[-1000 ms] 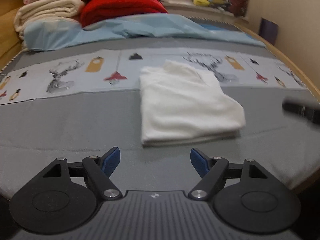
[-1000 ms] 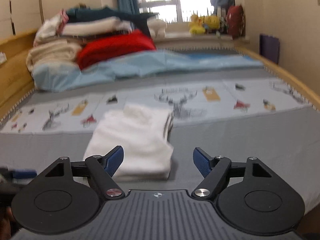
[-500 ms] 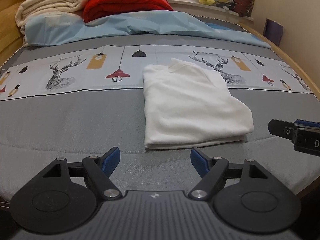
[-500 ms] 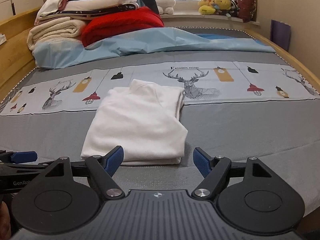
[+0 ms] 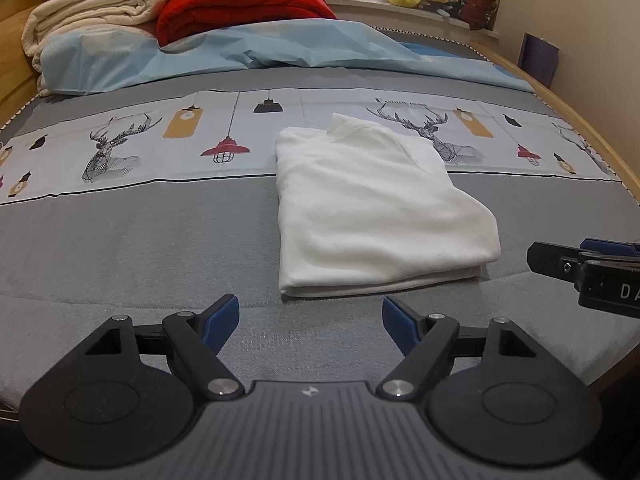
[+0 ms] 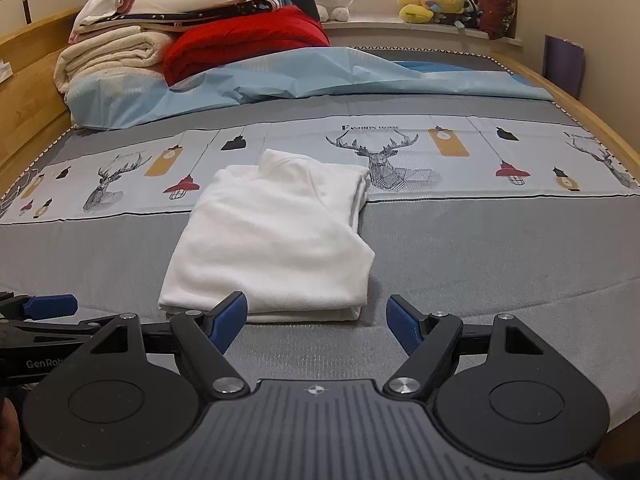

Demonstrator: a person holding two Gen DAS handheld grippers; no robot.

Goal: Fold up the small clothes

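A small white garment point(image 5: 372, 208) lies folded into a flat rectangle on the grey bed sheet point(image 5: 120, 248), collar end away from me; it also shows in the right wrist view point(image 6: 276, 244). My left gripper point(image 5: 310, 318) is open and empty, just short of the garment's near edge. My right gripper point(image 6: 316, 318) is open and empty, with its left finger point(image 6: 230, 316) in front of the garment's near edge. The right gripper shows at the right edge of the left wrist view point(image 5: 584, 268), beside the garment. The left gripper shows at the left edge of the right wrist view point(image 6: 44, 312).
A stack of folded blankets, cream point(image 6: 108, 56) and red point(image 6: 244, 44), sits at the head of the bed on a light blue sheet point(image 6: 304, 76). Plush toys point(image 6: 436, 0) line the window sill. A wooden bed frame point(image 6: 592, 120) runs along the right side.
Both grippers have dropped lower and settled in front of the folded garment. The right gripper has come further into the left wrist view. The garment has not moved.
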